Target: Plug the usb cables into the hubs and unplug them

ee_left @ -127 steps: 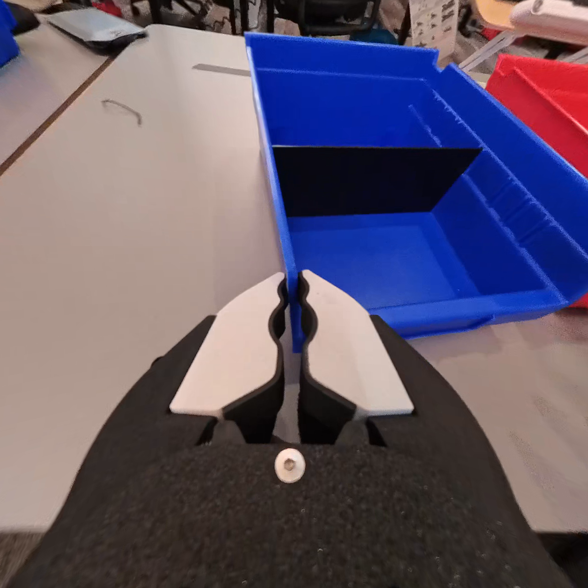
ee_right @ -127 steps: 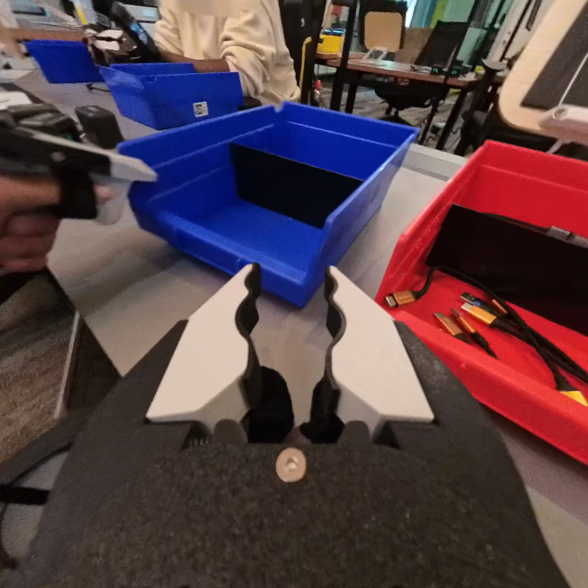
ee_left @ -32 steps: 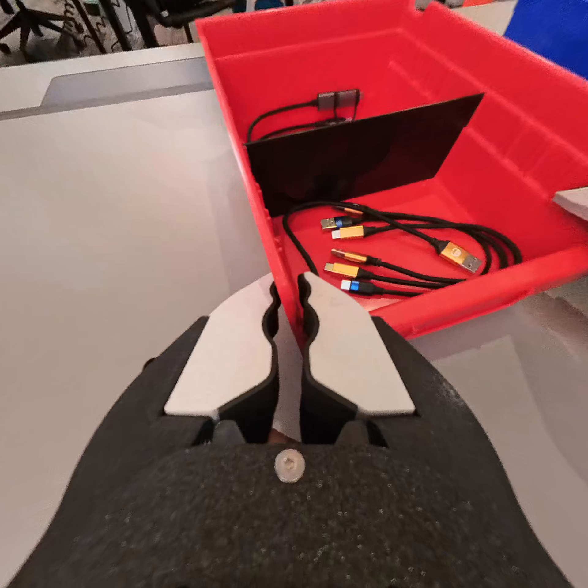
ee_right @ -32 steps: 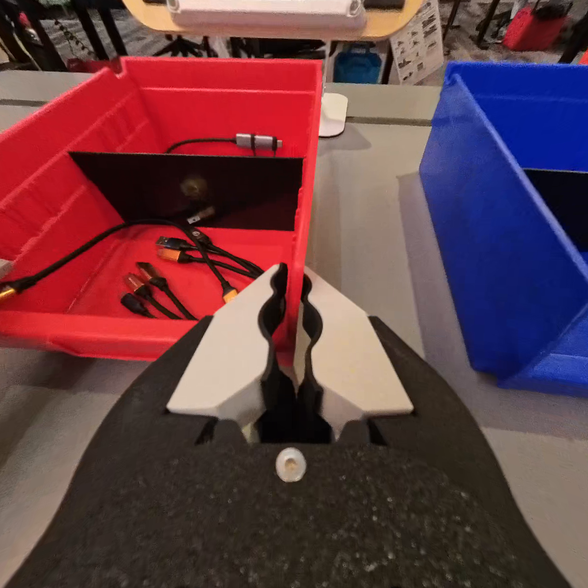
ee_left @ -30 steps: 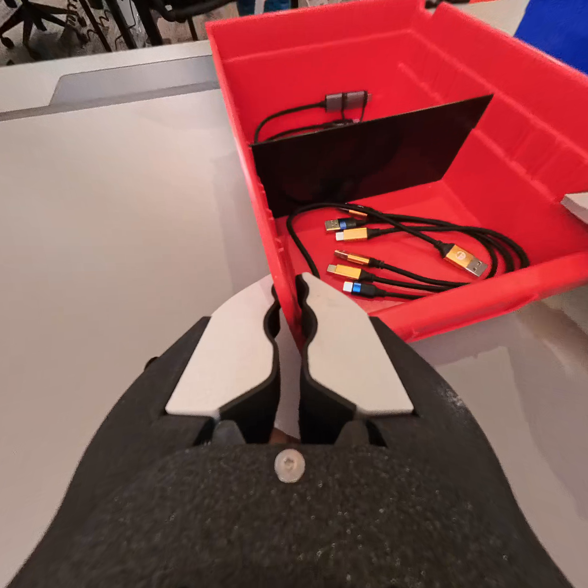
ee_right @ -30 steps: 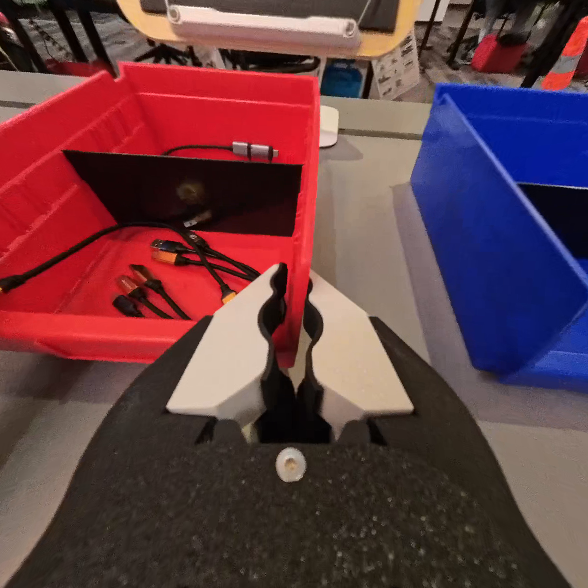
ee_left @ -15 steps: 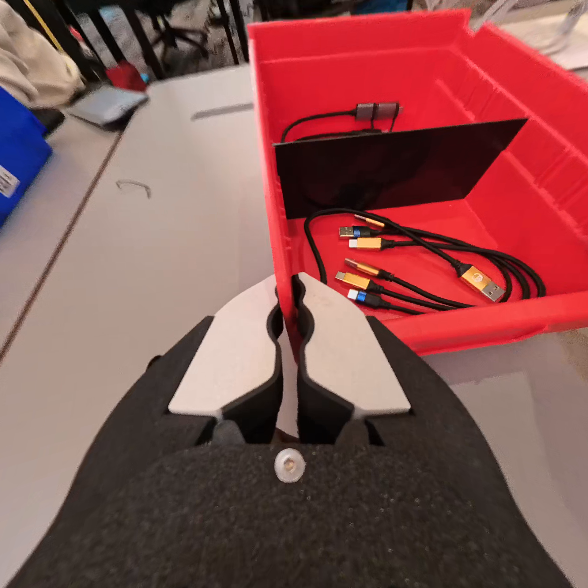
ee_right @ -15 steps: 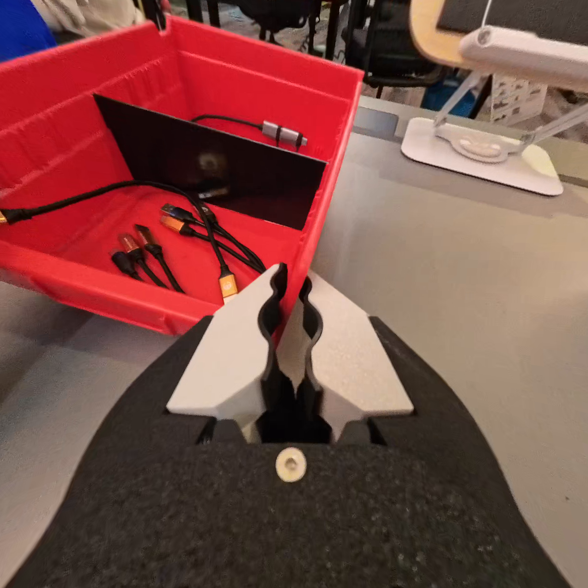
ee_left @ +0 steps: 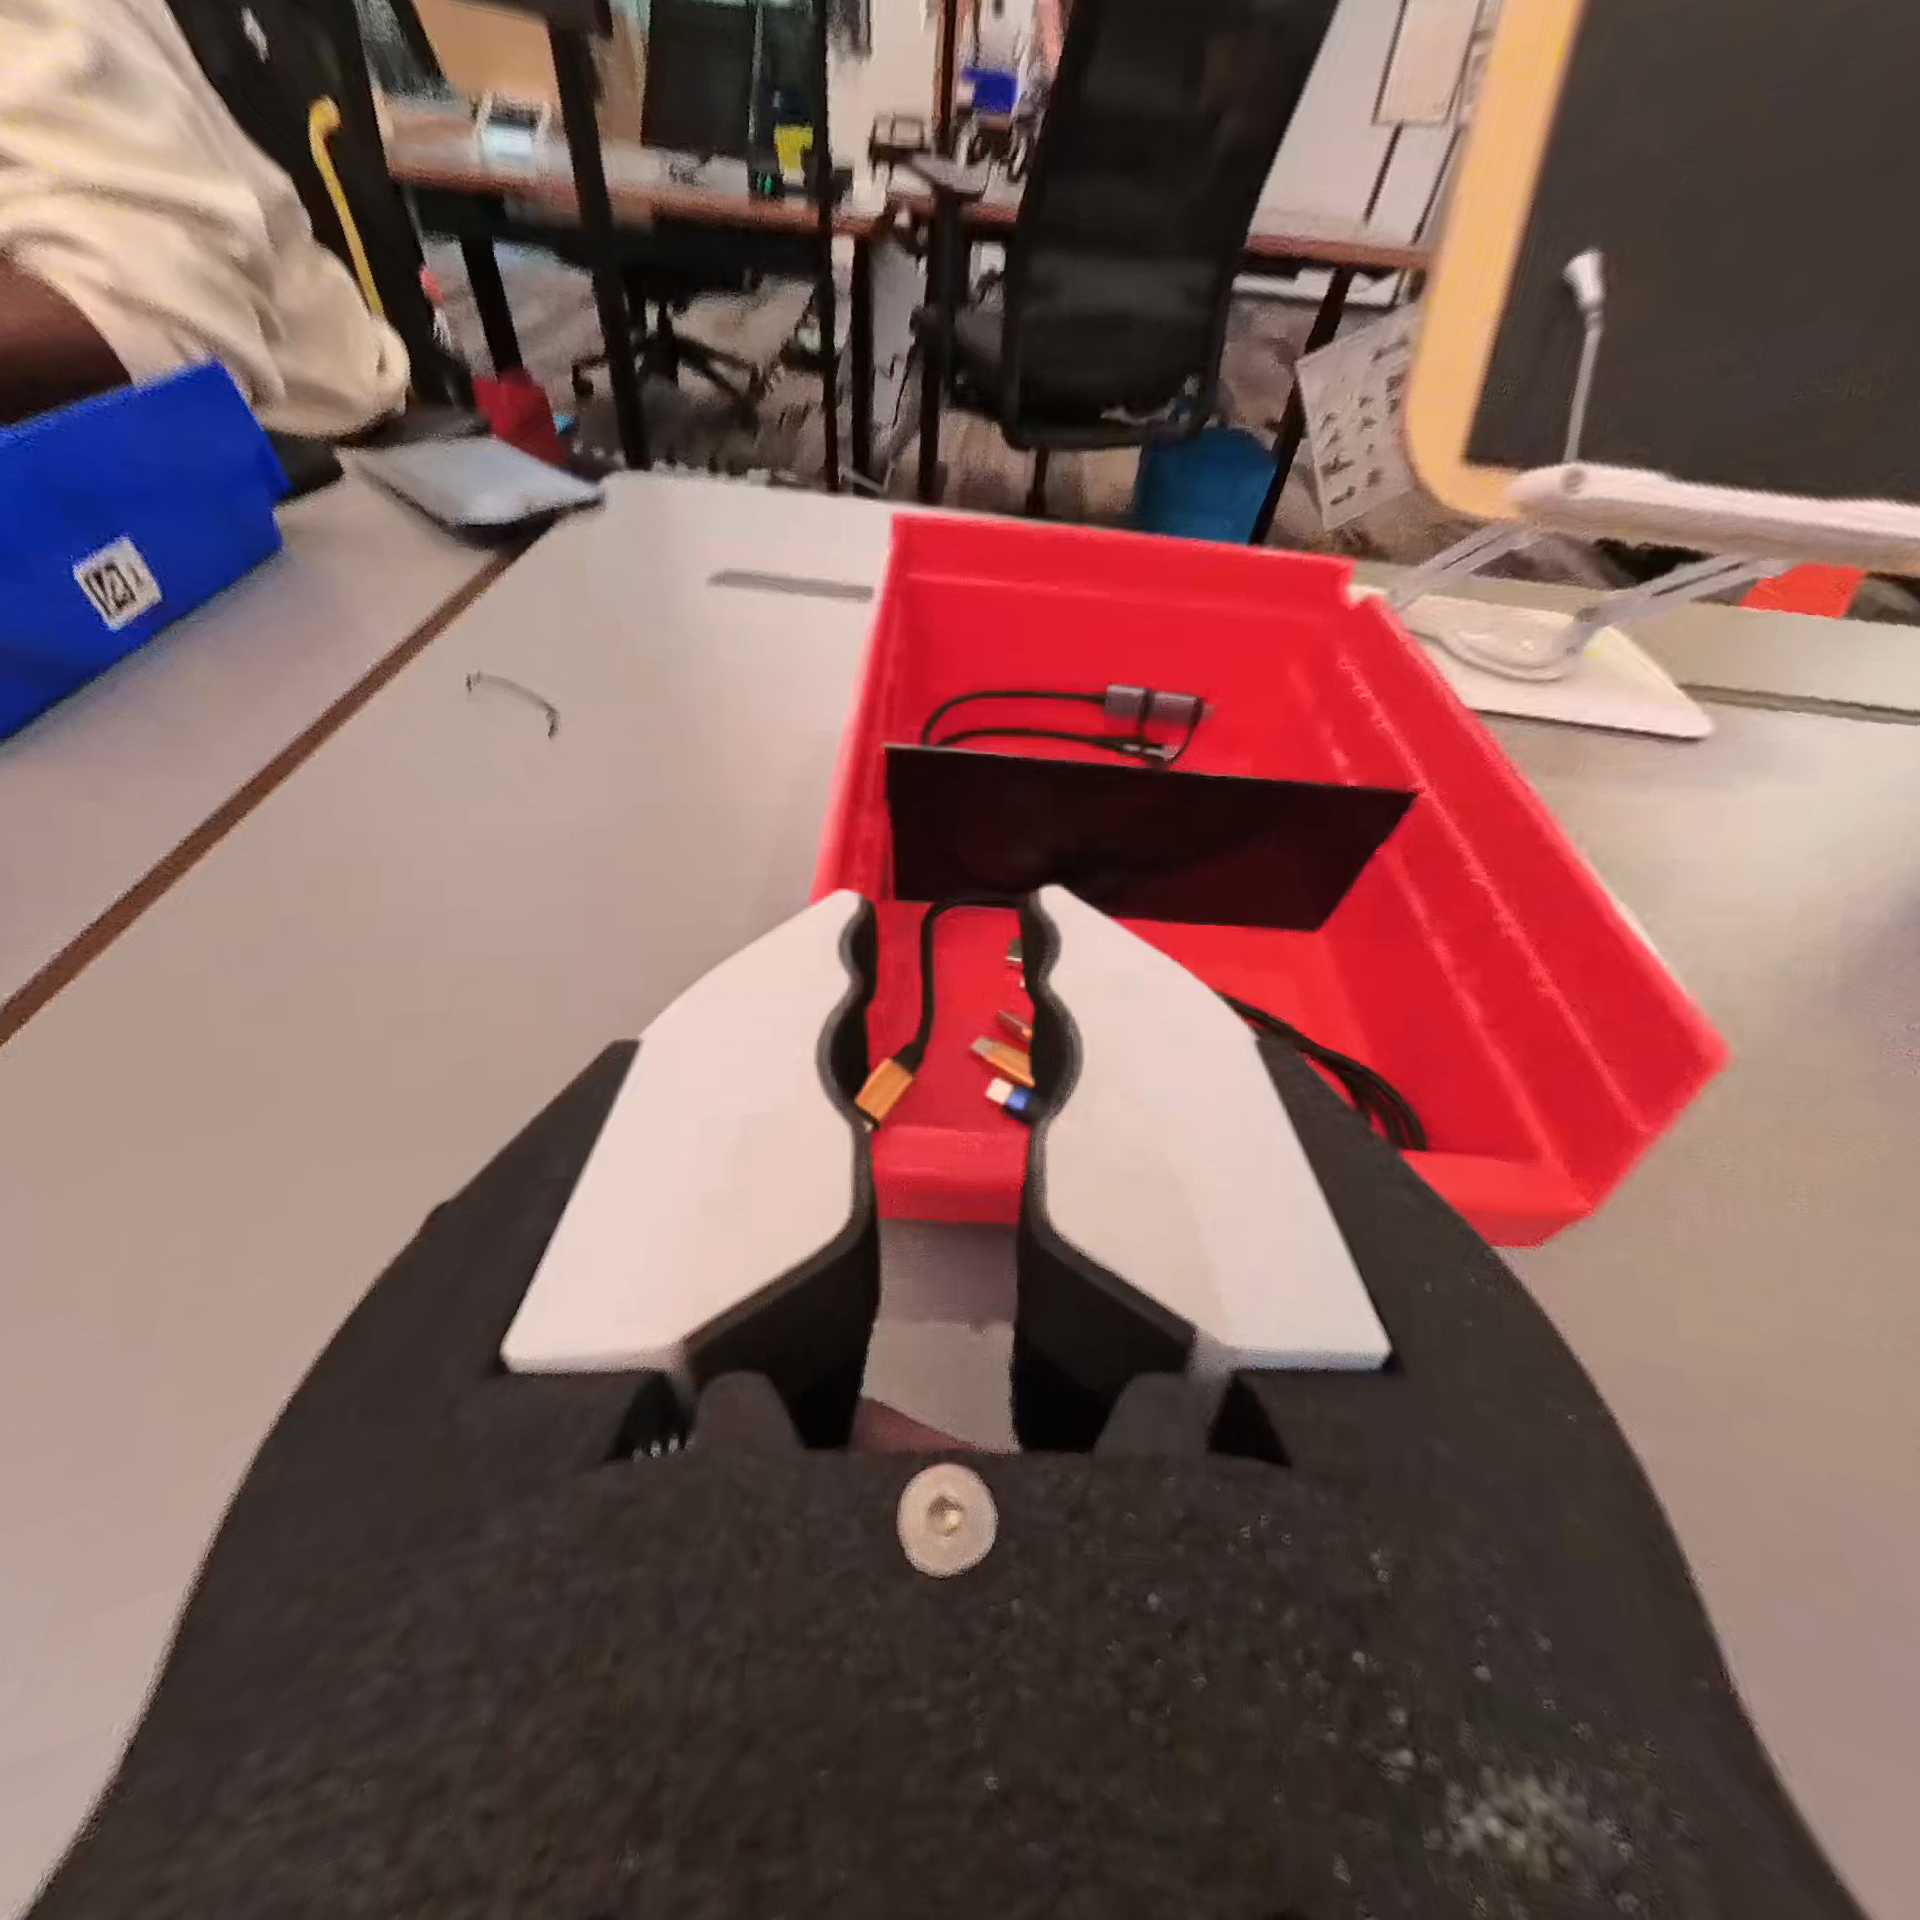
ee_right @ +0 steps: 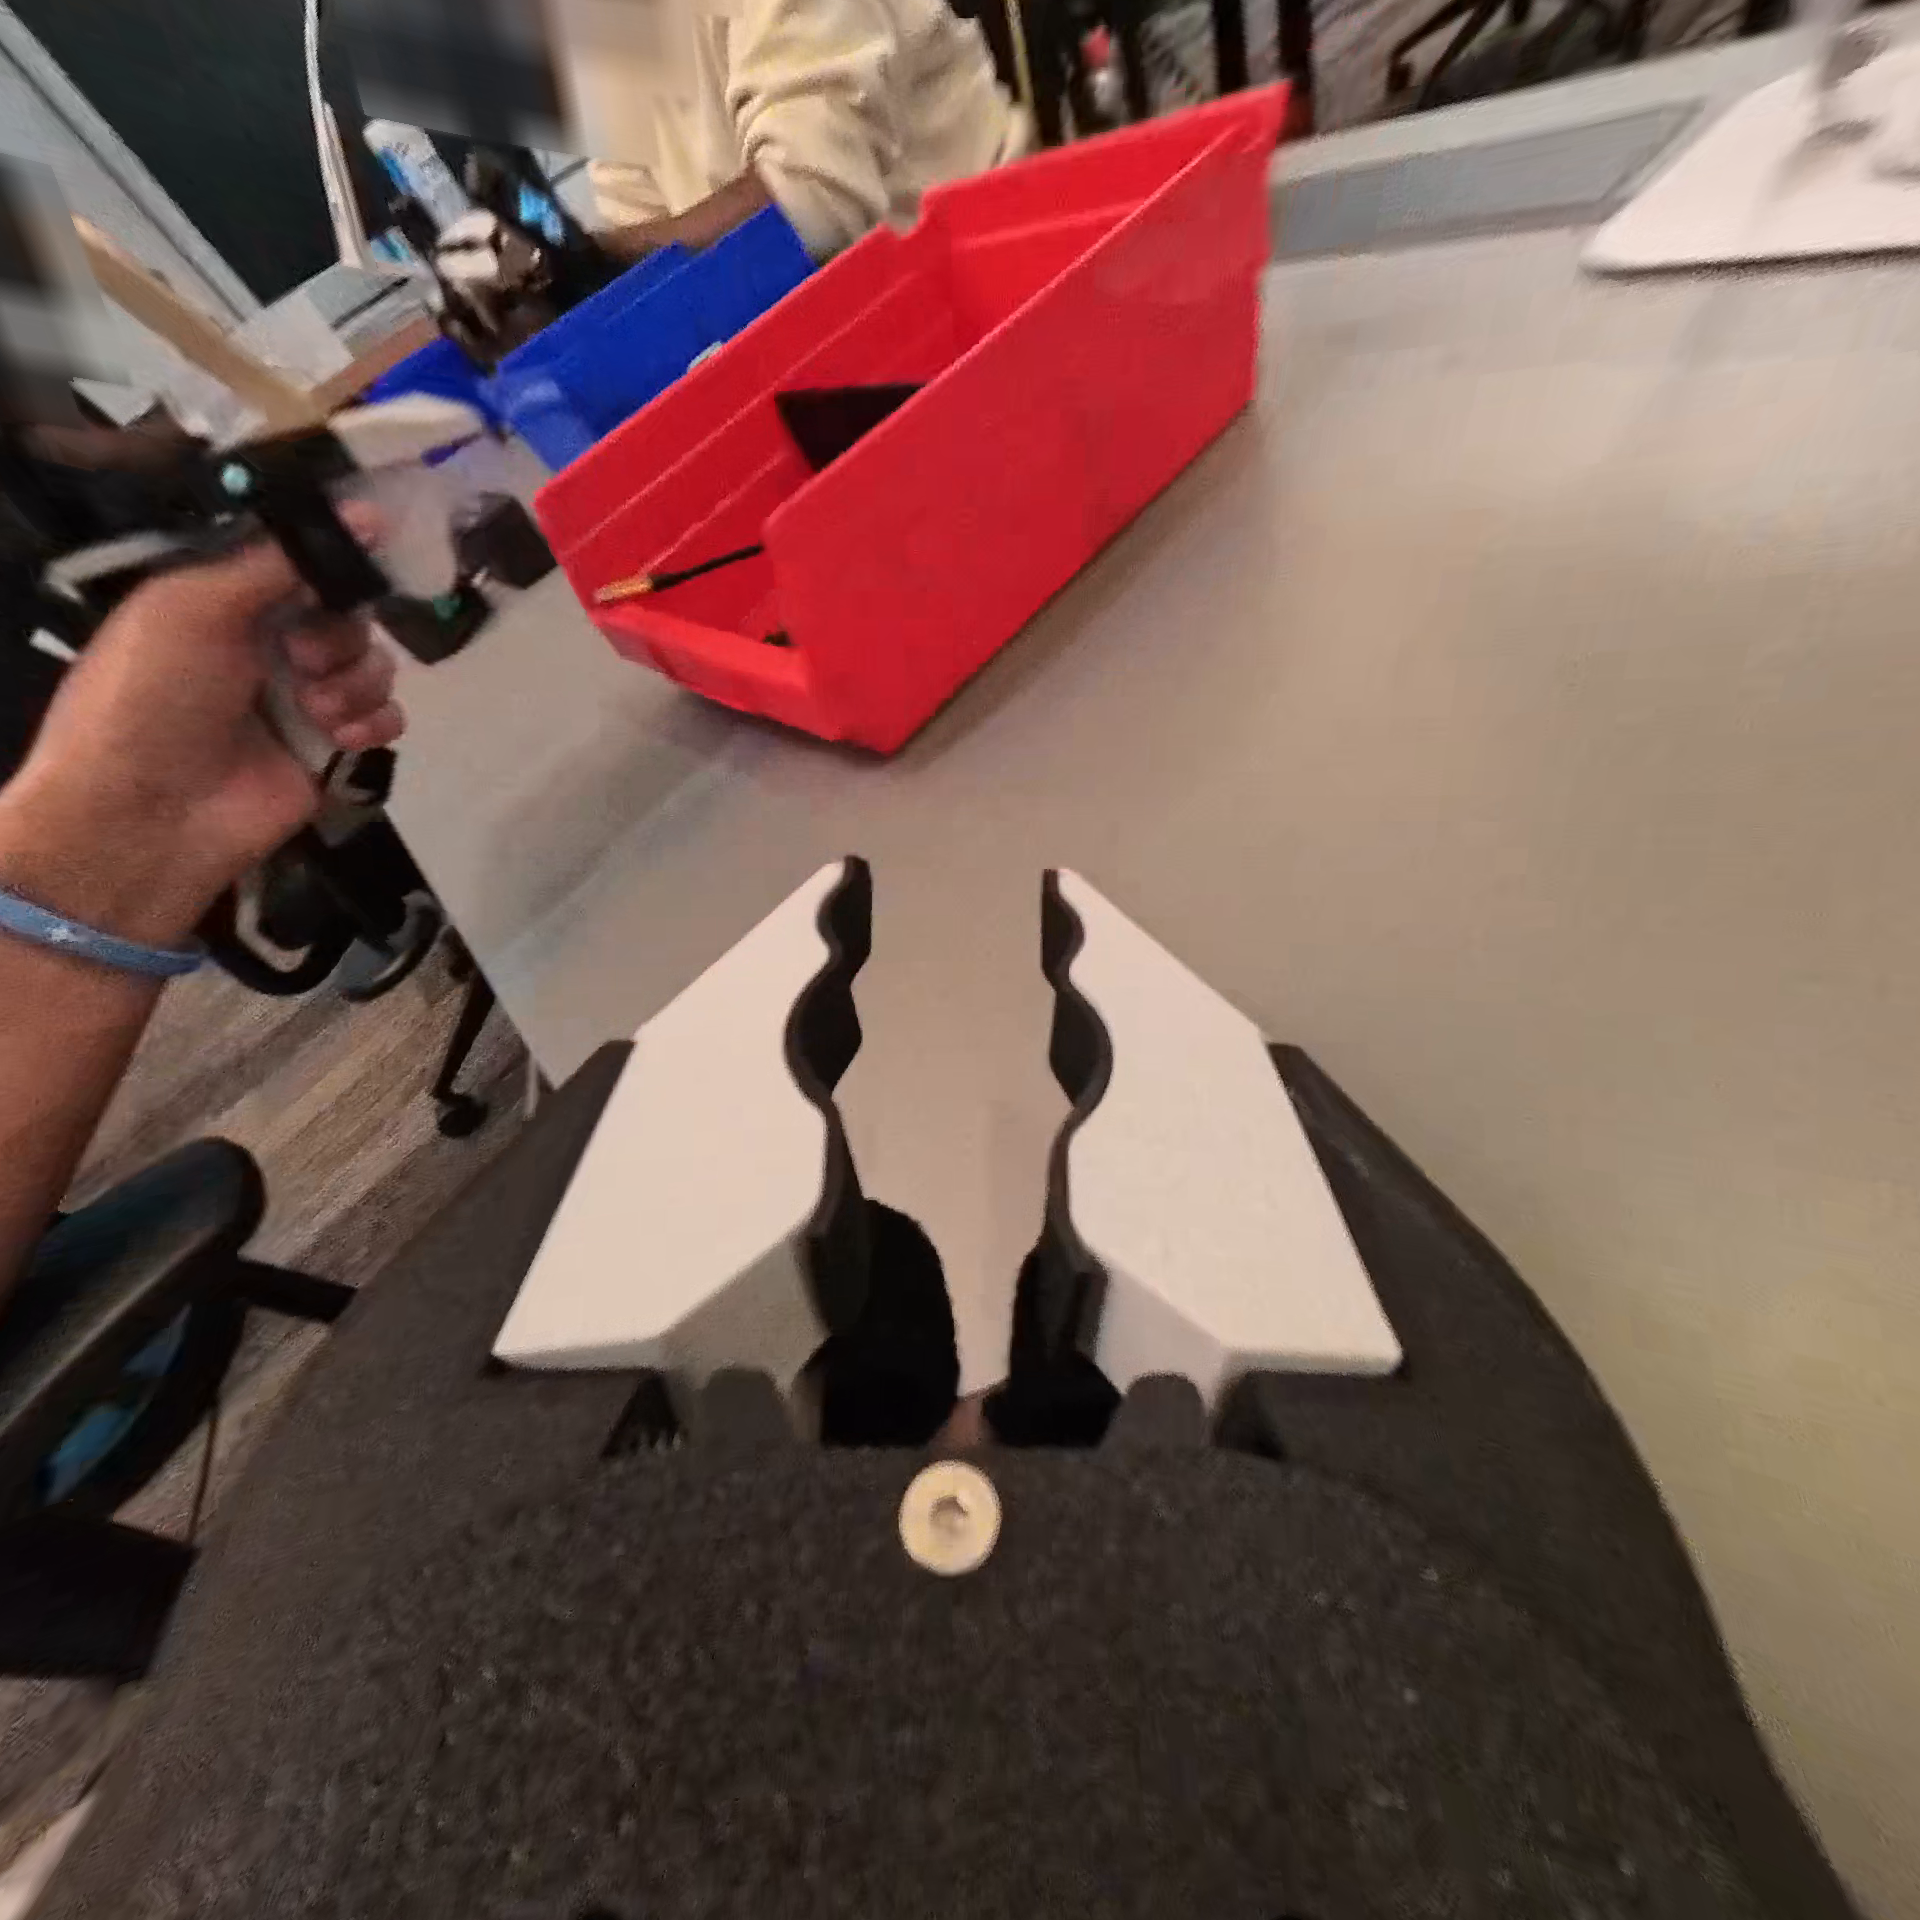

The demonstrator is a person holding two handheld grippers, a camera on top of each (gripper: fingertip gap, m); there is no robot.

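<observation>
On the grey desk [ee_left: 520, 987], the red bin [ee_left: 1475, 935] holds everything untouched: USB cables [ee_left: 914, 997] lie loose before its black divider [ee_left: 1132, 842], the grey hub [ee_left: 1153, 707] behind. Nothing is plugged yet; both the left tongs [ee_left: 948, 920] and the right tongs [ee_right: 948, 883] are held apart and empty.

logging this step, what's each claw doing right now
Left claw: open, holding nothing, aimed at the red plastic bin.
Right claw: open, empty, over the grey table.

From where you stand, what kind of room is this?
Probably a shared office or lab workspace. Grey work tables hold plastic parts bins like the red bin, and behind them stand desks with monitors and a black office chair.
</observation>
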